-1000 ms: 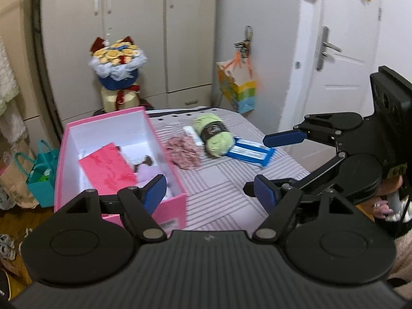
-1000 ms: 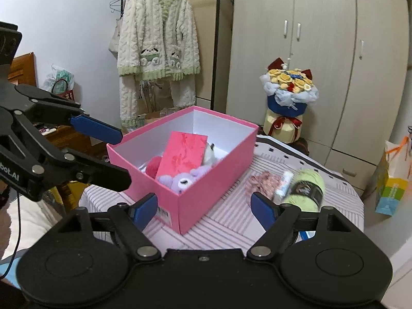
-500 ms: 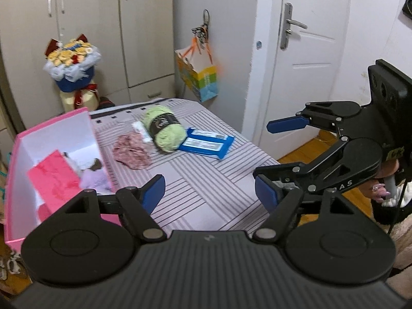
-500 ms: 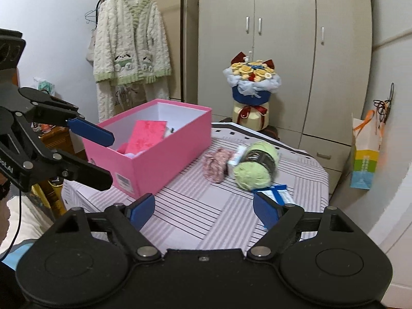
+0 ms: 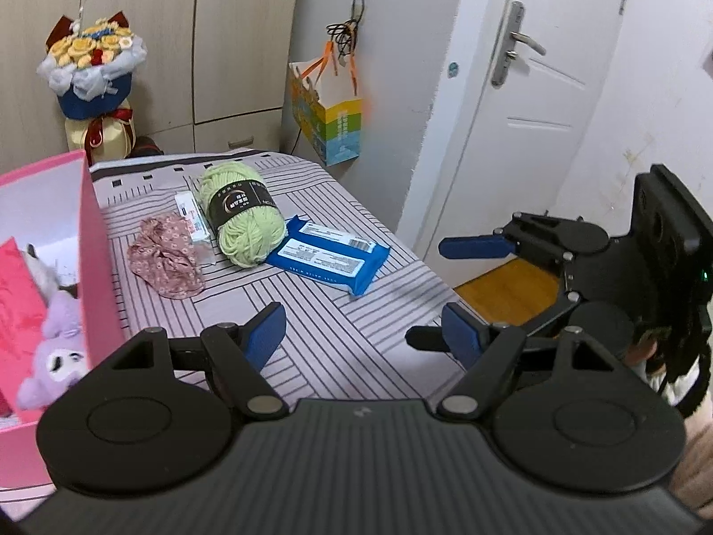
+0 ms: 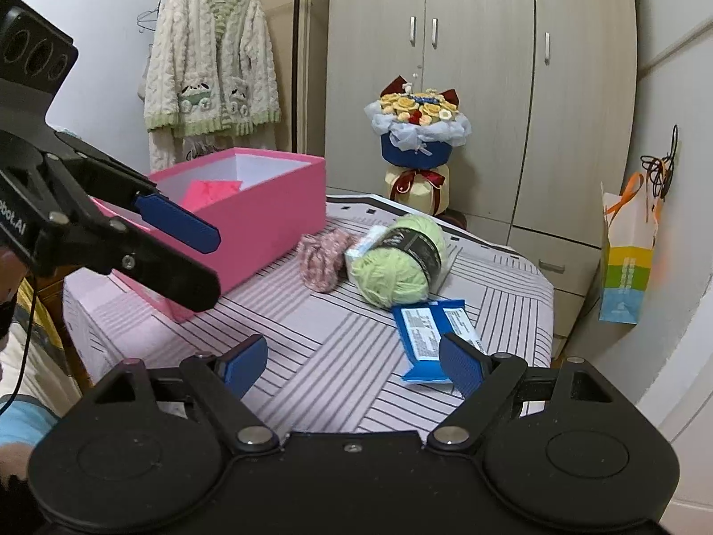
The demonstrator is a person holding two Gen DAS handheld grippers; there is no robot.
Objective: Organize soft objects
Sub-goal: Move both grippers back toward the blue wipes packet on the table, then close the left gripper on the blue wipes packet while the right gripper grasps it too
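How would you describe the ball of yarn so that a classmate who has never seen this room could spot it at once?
Find the striped table with the open pink box on it. Beside the box lies a loose cluster of things; the yarn sits between a crumpled pink floral cloth and a flat blue packet. It alone is pale green, plump, with a black band.

Left gripper [image 5: 363, 332] wide open over striped cloth, green yarn ball [image 5: 240, 220], floral scrunchie [image 5: 165, 263] and blue wipes pack [image 5: 329, 258] ahead of jaws, pink box [image 5: 96, 267] left, right gripper [image 5: 450, 294] right.

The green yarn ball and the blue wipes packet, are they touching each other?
Touching. In the left wrist view the green yarn ball rests against the near edge of the blue wipes packet, no tablecloth showing between them.
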